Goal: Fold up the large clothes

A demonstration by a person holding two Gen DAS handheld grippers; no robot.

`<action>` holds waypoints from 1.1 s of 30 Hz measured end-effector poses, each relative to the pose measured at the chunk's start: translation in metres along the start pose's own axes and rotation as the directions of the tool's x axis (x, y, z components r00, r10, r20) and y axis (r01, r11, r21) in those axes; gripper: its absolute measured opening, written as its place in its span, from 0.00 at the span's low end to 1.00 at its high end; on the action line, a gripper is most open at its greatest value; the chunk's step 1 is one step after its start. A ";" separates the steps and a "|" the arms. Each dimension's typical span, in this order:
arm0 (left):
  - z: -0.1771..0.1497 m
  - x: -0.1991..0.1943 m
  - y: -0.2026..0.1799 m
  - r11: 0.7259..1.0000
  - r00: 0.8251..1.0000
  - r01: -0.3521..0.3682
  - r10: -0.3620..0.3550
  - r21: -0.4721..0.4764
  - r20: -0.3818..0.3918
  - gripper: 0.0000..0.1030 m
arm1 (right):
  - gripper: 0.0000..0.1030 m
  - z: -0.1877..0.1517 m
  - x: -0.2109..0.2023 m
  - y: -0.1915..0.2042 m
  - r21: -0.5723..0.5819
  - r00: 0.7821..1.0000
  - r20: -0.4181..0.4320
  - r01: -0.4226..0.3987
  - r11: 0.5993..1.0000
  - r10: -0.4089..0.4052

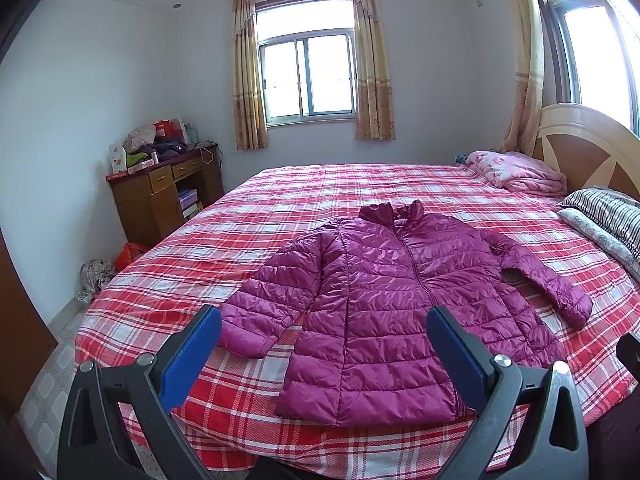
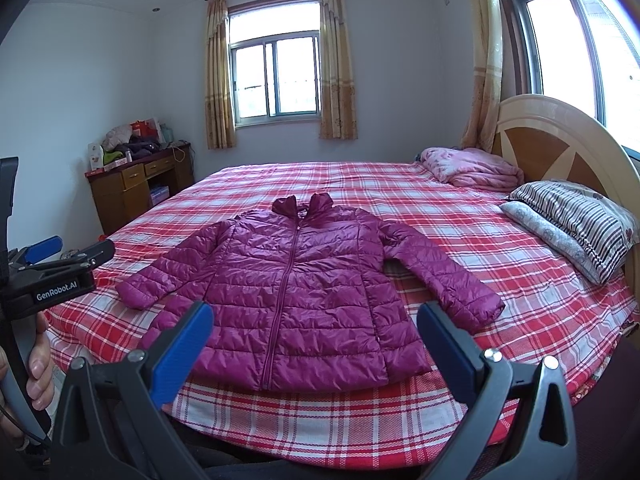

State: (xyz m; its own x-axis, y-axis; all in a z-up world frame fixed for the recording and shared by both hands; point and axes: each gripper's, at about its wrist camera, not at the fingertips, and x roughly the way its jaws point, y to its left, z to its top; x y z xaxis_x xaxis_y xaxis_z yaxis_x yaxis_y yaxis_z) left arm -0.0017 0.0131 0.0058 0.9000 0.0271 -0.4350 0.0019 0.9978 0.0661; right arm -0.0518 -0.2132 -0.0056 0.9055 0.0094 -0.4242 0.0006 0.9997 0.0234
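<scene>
A magenta quilted puffer jacket (image 1: 384, 304) lies flat and zipped on the red plaid bed (image 1: 280, 200), collar away from me, both sleeves spread out. It also shows in the right wrist view (image 2: 304, 292). My left gripper (image 1: 324, 316) is open and empty, held above the bed's near edge in front of the jacket's hem. My right gripper (image 2: 316, 312) is open and empty too, above the hem. The left gripper (image 2: 68, 250) also shows at the left edge of the right wrist view, held in a hand.
A folded pink blanket (image 2: 472, 168) and striped pillows (image 2: 572, 220) lie by the wooden headboard (image 2: 560, 140) at the right. A wooden desk (image 1: 164, 192) with piled items stands at the far left wall. Bags (image 1: 96, 276) sit on the floor left of the bed.
</scene>
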 end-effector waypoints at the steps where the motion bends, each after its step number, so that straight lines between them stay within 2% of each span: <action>1: 0.000 0.000 0.001 1.000 1.000 -0.001 0.001 -0.001 0.001 0.99 | 1.00 0.000 0.000 0.000 0.001 1.000 -0.001 -0.001 1.000 0.001; 33: 0.002 0.002 0.008 1.000 1.000 -0.016 0.016 -0.023 0.006 0.99 | 1.00 -0.004 0.002 0.003 0.009 1.000 -0.018 -0.014 1.000 0.014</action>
State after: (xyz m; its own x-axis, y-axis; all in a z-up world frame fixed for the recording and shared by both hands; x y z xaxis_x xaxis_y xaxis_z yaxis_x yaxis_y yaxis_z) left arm 0.0009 0.0212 0.0078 0.9024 0.0429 -0.4287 -0.0224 0.9984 0.0527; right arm -0.0520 -0.2105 -0.0094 0.8976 0.0240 -0.4401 -0.0082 0.9993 0.0377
